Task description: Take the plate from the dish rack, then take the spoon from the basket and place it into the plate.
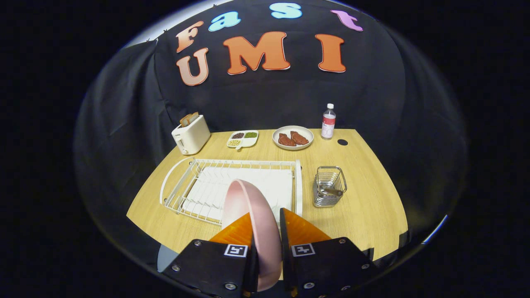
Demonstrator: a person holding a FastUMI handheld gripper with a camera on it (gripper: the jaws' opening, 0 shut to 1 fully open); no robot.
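Lit bright and even from above. Soft shadows under the rack (186,194) and basket (329,186). Bent round at the table (372,215) edges. Sharp mostly; plate (252,215) up close slightly blurry.

Your bench (364,207) is a light wood-grain top with a small dark round hole (342,142) near its far right corner. Along the far side you have a cream toaster (191,135) with bread in its slot, a white divided dish (243,139) of beans and seeds, a round plate of brown meat pieces (292,137), and a clear bottle (328,121) with a white cap. Nearer to you sits a white wire dish rack (198,186), and just to its right stands a metal wire basket (328,186), apart from the rack.
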